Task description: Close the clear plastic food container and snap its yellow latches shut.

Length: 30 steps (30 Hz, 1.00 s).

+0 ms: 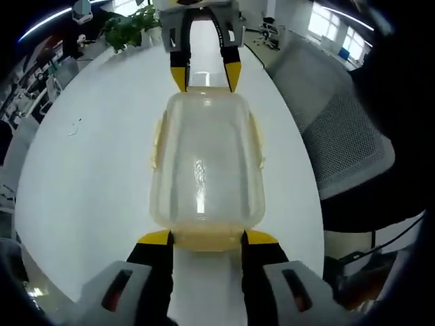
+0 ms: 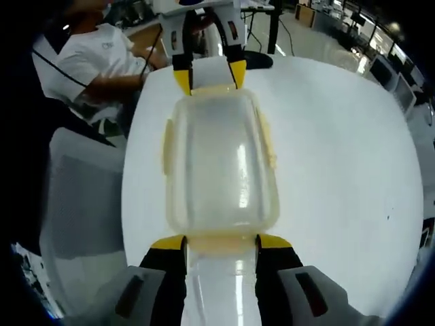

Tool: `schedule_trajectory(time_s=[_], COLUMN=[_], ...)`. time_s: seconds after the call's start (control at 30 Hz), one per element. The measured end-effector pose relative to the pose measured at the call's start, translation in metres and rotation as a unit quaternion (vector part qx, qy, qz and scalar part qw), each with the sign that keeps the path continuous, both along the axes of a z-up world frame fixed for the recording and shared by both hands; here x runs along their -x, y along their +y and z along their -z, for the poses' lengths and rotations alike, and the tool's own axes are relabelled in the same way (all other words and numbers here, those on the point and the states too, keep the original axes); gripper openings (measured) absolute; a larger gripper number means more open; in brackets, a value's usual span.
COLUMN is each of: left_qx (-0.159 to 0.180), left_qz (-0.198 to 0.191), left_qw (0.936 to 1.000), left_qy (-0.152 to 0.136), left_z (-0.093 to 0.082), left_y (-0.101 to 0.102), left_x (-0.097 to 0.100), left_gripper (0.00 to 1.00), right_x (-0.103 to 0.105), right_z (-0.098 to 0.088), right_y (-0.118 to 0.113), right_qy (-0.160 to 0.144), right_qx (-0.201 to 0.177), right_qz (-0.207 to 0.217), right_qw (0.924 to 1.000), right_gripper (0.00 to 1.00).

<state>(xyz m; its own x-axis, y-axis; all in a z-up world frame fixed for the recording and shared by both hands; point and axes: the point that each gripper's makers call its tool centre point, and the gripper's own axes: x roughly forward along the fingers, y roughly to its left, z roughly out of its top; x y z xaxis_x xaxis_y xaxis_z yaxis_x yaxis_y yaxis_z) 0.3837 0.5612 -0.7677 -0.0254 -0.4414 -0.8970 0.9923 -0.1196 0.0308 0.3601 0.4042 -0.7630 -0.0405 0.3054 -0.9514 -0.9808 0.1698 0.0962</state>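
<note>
surface: round white table (image 1: pixel 81 183) | on it: clear container (image 1: pixel 206 163), lid on

left gripper (image 1: pixel 206 238) jaws parted, right gripper (image 2: pixel 221 242) jaws parted, facing each other

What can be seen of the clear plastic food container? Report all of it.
The clear plastic food container is a rounded rectangular box of cloudy, translucent plastic with pale yellow latches along its edges. Its lid is on. It rests flat on a white round table. The left claw meets its near short end in the left gripper view; the right claw meets the opposite end. Whether the latches are snapped cannot be told.
</note>
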Motion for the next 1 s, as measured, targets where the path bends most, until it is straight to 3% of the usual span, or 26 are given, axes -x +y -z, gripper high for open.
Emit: schedule_trajectory(time_s=[0.2,1.0], left_qx=[0.002,-0.012], left_qz=[-0.006,-0.018], left_qw=[1.0000,0.9998], left_qy=[-0.007,-0.002], left_z=[-0.004,-0.008], left_y=[-0.003,-0.016], left_x=[-0.004,0.009], left_gripper=[0.38,0.38], right_x=[-0.006,0.004], right_z=[-0.009,-0.009], right_y=[-0.004,-0.018], right_qy=[-0.005,-0.001], right_qx=[-0.001,-0.008], right_qz=[-0.002,-0.019], right_qw=[1.0000,0.9998], right_gripper=[0.38,0.38])
